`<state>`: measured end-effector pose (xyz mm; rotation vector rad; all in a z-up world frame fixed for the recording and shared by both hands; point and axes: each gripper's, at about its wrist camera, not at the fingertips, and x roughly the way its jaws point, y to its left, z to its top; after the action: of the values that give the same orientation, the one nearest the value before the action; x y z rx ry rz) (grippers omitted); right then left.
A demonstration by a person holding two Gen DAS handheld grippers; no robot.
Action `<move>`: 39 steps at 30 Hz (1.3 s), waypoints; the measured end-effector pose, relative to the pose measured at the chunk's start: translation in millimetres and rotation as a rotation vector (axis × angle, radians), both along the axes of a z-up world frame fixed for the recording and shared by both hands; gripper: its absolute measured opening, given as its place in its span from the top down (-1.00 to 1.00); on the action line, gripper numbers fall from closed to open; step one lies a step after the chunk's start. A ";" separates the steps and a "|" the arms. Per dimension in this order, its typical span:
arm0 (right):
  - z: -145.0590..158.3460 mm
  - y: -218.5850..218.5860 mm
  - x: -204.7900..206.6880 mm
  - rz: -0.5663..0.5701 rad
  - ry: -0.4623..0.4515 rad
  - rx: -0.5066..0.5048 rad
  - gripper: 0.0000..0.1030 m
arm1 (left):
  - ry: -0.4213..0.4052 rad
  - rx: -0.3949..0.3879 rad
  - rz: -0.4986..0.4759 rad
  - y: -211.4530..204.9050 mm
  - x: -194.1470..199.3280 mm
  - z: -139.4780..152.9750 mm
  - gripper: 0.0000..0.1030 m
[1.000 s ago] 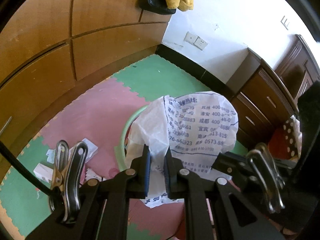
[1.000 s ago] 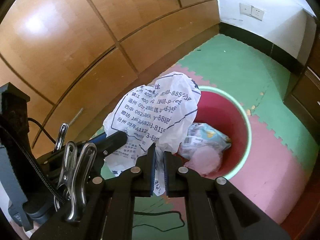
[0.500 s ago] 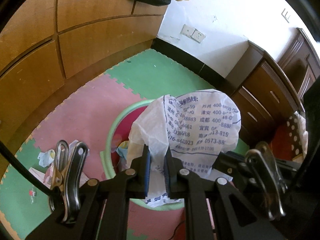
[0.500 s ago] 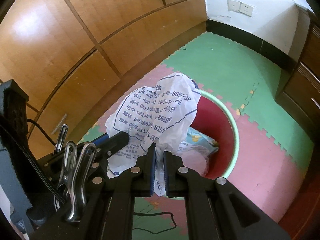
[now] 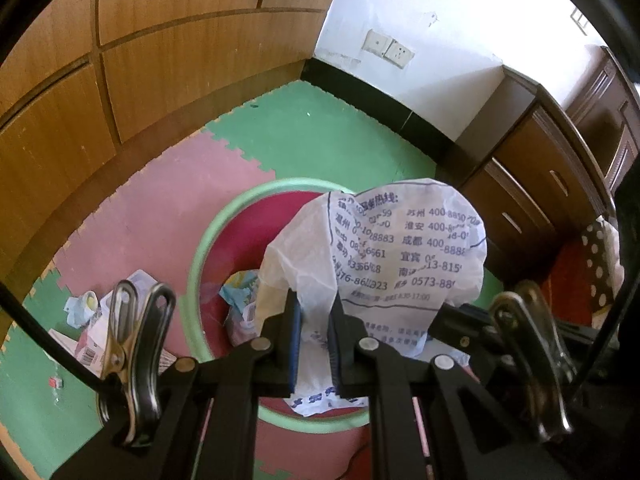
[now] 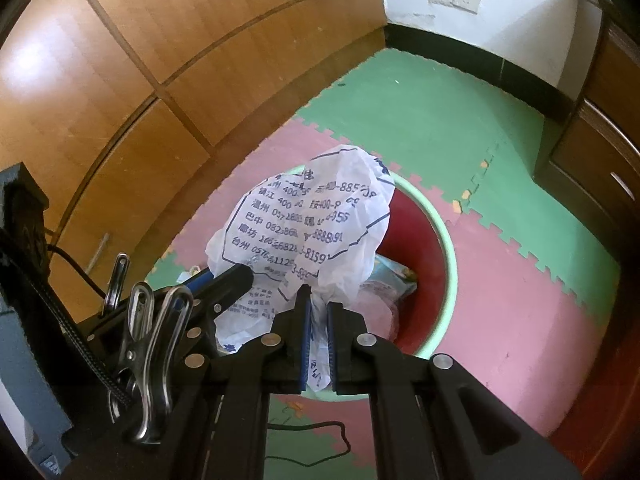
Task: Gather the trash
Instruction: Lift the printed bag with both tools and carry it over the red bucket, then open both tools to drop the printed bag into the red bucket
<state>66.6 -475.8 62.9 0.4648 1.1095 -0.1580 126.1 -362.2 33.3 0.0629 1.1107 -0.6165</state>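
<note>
— Fingers first: how do they stand?
— Both pairs are pinched tight on the same white plastic bag [image 5: 404, 248]. The left gripper [image 5: 314, 344] has a fold of it between its blue pads, and so does the right gripper [image 6: 318, 344].
— And the bag itself?
— It balloons up above the fingers, printed with blue text and phone numbers. In the right wrist view the left gripper's finger [image 6: 224, 282] pokes in at the bag's left side.
— What lies under it?
— A round bin [image 5: 208, 248] with a pale green rim and red inside, standing on the floor mat [image 5: 328, 136] of pink and green foam tiles. The bag hangs over the bin's mouth. Crumpled wrappers [image 6: 390, 276] sit inside the bin.
— Anything outside it?
— Loose litter [image 5: 90, 320], paper and packaging, lies on the mat just left of the bin, toward the wooden wardrobe [image 5: 168, 52]. A dark wooden cabinet [image 5: 540, 184] stands at the right.
</note>
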 end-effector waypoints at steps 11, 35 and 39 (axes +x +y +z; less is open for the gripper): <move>-10.4 -6.9 6.7 -0.030 0.034 -0.002 0.84 | 0.014 0.012 0.015 -3.7 8.3 -13.5 0.77; -13.9 -14.6 9.7 -0.099 0.055 -0.062 0.46 | 0.039 0.027 0.061 -3.5 13.8 -16.8 0.45; -12.5 -15.3 9.5 -0.100 0.049 -0.054 0.46 | 0.035 0.026 0.066 -1.4 14.4 -14.8 0.45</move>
<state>76.2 -491.1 50.4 0.4708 1.1278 -0.2878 140.5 -363.6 18.5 0.0382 1.1508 -0.5460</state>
